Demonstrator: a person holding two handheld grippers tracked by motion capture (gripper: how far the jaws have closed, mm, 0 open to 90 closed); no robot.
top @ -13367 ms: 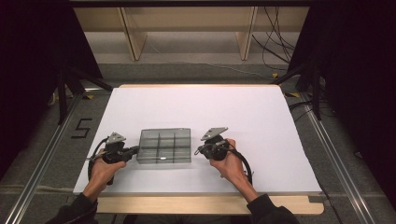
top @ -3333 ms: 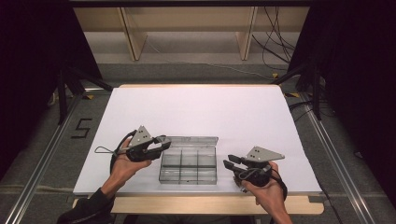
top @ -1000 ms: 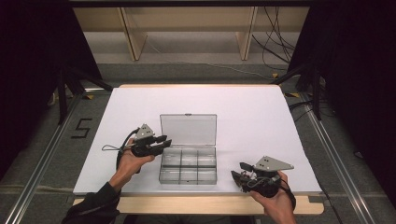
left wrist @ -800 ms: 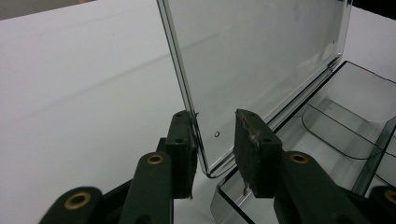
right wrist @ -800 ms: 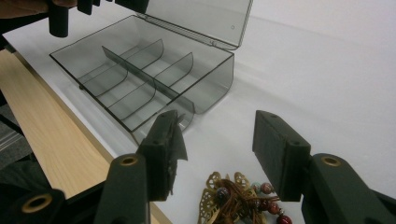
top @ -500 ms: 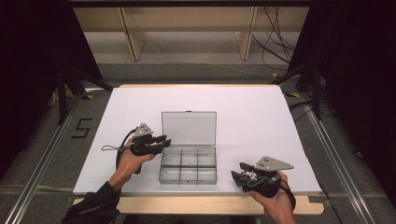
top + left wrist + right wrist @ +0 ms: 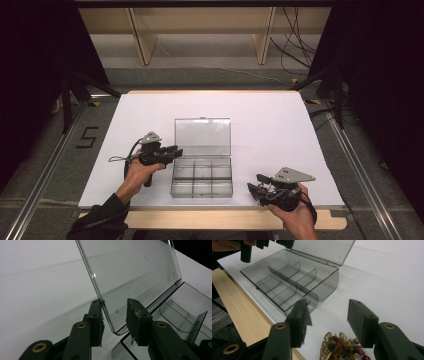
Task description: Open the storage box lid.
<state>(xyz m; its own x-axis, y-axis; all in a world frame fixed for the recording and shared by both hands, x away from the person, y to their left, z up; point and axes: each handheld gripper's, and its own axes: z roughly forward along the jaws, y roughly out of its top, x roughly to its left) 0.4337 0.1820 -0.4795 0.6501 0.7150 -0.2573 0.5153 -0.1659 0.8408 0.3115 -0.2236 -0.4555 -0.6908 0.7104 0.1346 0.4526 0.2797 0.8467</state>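
Note:
A clear plastic compartment box (image 7: 202, 179) sits on the white table sheet, its lid (image 7: 202, 136) swung up and back. My left gripper (image 7: 177, 152) is at the lid's left edge. In the left gripper view the jaws (image 7: 113, 315) straddle the lid (image 7: 132, 272): the edge rests against one pad and the other pad stands apart. My right gripper (image 7: 252, 189) is near the front right corner, pointing at the box. Its jaws (image 7: 328, 312) are open over a beaded gold ornament (image 7: 342, 346) that lies on the sheet. The box (image 7: 328, 287) has curved dividers and nothing in it.
The white sheet (image 7: 260, 120) stretches behind and to both sides of the box. A wooden strip (image 7: 200, 219) runs along the table's front edge. Wooden shelving (image 7: 200, 30) and cables stand beyond the far edge, and dark curtains flank the table.
Long ago the box was shut with a gripper on either side. The lid has since been raised, and the right gripper went to the front right. Nothing has moved in the last second.

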